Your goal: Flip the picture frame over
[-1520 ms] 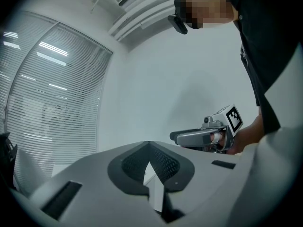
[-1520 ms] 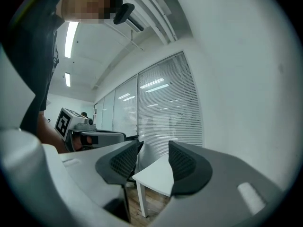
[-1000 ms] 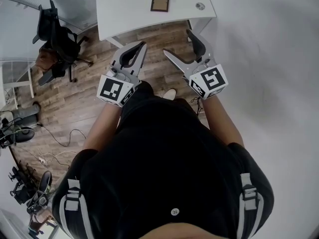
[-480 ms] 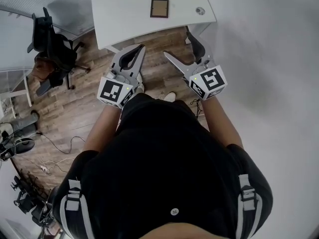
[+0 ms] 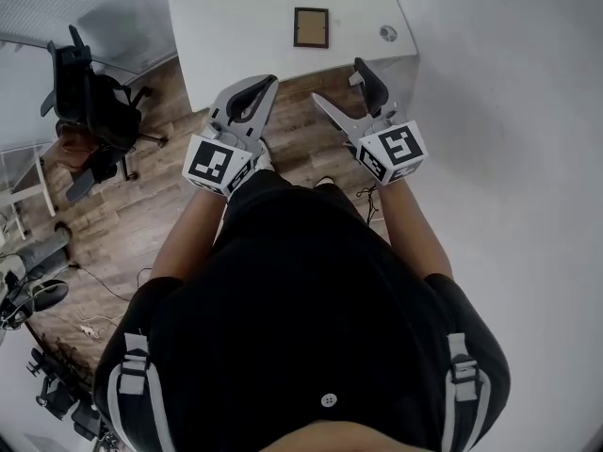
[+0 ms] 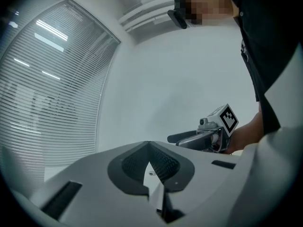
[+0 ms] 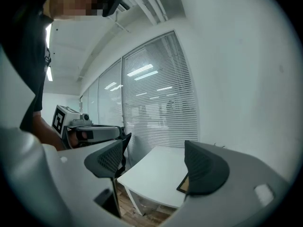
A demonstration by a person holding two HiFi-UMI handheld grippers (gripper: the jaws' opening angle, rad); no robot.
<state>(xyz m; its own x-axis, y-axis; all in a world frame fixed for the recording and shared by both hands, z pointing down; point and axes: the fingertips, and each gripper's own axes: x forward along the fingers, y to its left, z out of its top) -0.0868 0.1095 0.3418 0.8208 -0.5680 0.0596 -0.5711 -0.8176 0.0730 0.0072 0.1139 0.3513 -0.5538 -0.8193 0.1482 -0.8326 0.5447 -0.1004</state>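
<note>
Frame (image 5: 311, 27) flat on table (image 5: 226, 26), ahead of both grippers, well apart. Left gripper (image 5: 267, 83) jaws pressed together, empty. Right gripper (image 5: 337, 81) jaws spread, empty.

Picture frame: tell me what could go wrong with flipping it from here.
1. The picture frame lies flat on the table, so jaws may push it along rather than get under its edge.
2. The left gripper is shut and would need opening; only the right gripper is open.
3. A small round object sits nearby and could be knocked.
</note>
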